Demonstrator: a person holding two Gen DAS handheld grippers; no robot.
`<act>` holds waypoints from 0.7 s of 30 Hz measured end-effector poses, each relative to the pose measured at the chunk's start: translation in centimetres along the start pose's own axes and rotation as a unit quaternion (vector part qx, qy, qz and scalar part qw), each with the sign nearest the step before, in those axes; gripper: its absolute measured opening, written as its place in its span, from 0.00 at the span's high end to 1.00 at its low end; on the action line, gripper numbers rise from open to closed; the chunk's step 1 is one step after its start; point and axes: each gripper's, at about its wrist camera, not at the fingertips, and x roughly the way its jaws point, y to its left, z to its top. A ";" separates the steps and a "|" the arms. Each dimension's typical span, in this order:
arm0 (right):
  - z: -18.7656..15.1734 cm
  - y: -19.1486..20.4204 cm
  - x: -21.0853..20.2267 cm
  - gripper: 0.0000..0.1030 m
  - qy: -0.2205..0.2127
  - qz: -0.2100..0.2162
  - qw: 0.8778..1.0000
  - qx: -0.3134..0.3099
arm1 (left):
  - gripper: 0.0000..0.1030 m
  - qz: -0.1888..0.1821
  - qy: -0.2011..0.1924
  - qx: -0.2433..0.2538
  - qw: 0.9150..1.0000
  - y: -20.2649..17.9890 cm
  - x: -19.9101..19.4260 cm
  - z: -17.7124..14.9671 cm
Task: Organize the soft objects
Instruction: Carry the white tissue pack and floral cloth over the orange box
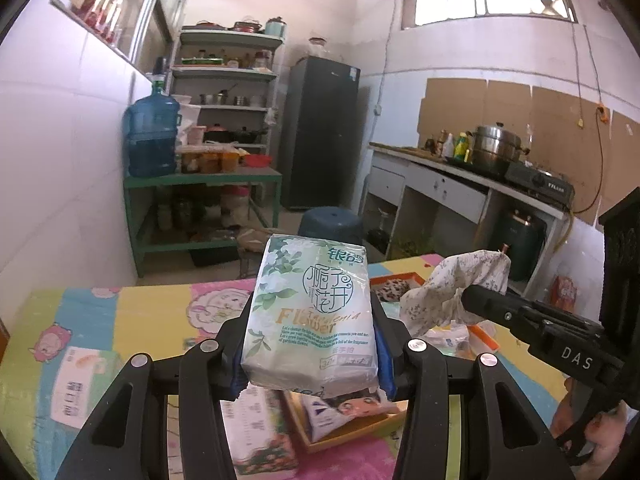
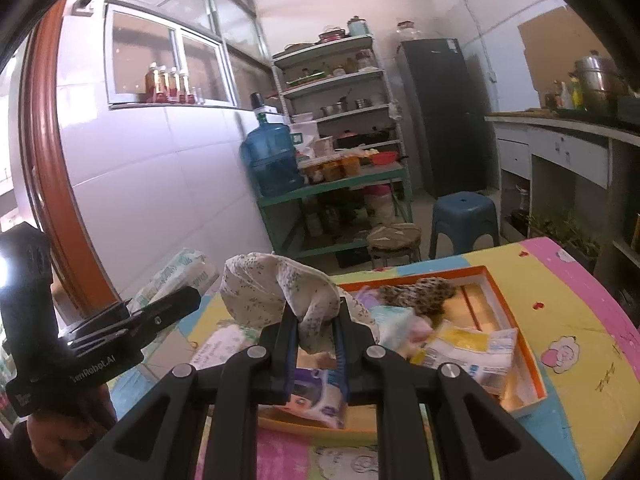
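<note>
My left gripper [image 1: 312,306] is shut on a green-and-white tissue pack [image 1: 312,300], held lengthwise above the table. In the right wrist view the same pack [image 2: 176,276] and left gripper [image 2: 182,300] show at the left. My right gripper [image 2: 316,316] is shut on a crumpled white floral cloth [image 2: 276,292], which bunches above its fingers; the cloth [image 1: 448,288] hangs at the right of the left wrist view. Below both lies an orange-rimmed tray [image 2: 534,364] holding a leopard-print cloth [image 2: 420,292], small tissue packets [image 2: 468,352] and a cartoon-printed pack [image 2: 316,400].
The table wears a colourful cartoon cover [image 2: 568,312]; a boxed tissue pack [image 1: 256,416] lies on it. Beyond its far edge stand a blue stool [image 2: 464,216], a green rack with a water jug [image 1: 152,136], a dark fridge [image 1: 320,132] and a counter with a pot [image 1: 496,144].
</note>
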 end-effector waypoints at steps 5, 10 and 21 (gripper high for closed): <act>-0.2 -2.0 -0.2 0.84 -0.001 -0.010 1.000 0.010 | 0.52 -0.008 0.012 0.012 1.000 -2.2 1.9 -0.5; -0.6 -4.1 -0.4 0.84 0.000 -0.021 0.999 0.023 | 0.52 -0.016 0.022 0.020 0.999 -4.1 3.6 -0.9; -1.8 -7.6 0.2 0.84 0.015 -0.046 0.998 0.046 | 0.52 -0.033 0.047 0.027 0.998 -6.8 7.5 -1.9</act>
